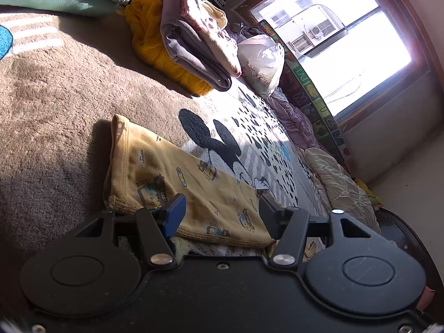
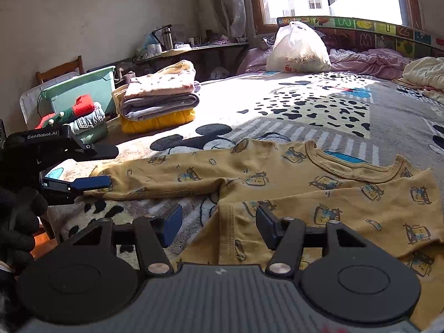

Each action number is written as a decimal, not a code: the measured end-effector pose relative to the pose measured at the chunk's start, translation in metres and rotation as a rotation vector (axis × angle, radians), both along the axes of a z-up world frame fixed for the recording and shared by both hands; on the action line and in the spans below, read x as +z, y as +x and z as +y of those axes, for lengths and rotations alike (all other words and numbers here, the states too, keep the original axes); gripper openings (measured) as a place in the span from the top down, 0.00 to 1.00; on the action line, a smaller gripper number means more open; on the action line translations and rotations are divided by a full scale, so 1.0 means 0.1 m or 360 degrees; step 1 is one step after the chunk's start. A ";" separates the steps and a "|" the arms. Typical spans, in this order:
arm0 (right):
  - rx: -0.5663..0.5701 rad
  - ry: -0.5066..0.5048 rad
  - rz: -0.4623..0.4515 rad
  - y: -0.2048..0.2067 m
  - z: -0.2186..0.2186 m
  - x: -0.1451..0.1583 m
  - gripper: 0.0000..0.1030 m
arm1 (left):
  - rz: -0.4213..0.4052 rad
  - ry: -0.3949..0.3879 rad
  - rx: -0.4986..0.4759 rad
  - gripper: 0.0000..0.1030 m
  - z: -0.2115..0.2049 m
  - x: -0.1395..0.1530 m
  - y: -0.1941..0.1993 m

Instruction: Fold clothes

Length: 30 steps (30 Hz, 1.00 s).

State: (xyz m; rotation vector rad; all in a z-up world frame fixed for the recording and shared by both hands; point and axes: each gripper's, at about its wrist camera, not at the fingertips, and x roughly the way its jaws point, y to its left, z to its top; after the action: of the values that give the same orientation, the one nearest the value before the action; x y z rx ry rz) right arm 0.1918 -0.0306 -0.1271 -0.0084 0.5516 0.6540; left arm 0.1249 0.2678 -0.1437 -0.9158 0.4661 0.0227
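Note:
A yellow long-sleeved child's shirt [image 2: 305, 188] with a cartoon print lies flat on a mouse-patterned blanket [image 2: 319, 105], neckline toward the window. One sleeve [image 1: 166, 172] stretches out to the left. My left gripper [image 1: 222, 211] is open, its fingers standing either side of this sleeve near the cuff. The right wrist view shows that left gripper [image 2: 110, 165] from the side, the cuff lying loose between its jaws. My right gripper [image 2: 219, 222] is open over the shirt's left side edge below the armpit, and its pads do not press the fabric.
A stack of folded clothes [image 2: 161, 97] sits on the blanket at the back left, with a smaller pile [image 2: 83, 113] and a green bin [image 2: 83, 86] beside it. A white plastic bag [image 2: 297, 47] and crumpled bedding [image 2: 369, 61] lie under the window. A gloved hand [image 2: 19, 222] holds the left gripper.

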 end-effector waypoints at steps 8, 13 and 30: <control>0.0143 -0.0066 0.0089 0.10 0.26 -0.09 0.40 | -0.0007 -0.0019 -0.0018 0.44 0.01 0.00 0.01; 0.0185 -0.0103 0.0135 0.06 0.34 -0.16 0.33 | -0.0003 -0.0047 -0.0017 0.44 0.03 -0.02 0.02; 0.0130 -0.0209 -0.0141 -0.26 0.25 -0.05 0.33 | 0.0000 -0.0005 -0.0022 0.44 0.00 0.03 -0.01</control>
State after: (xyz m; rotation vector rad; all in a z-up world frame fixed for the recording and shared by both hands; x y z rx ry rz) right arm 0.1656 -0.0053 -0.1320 -0.1833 0.5096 0.6926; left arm 0.1243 0.2678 -0.1405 -0.9154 0.4723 0.0094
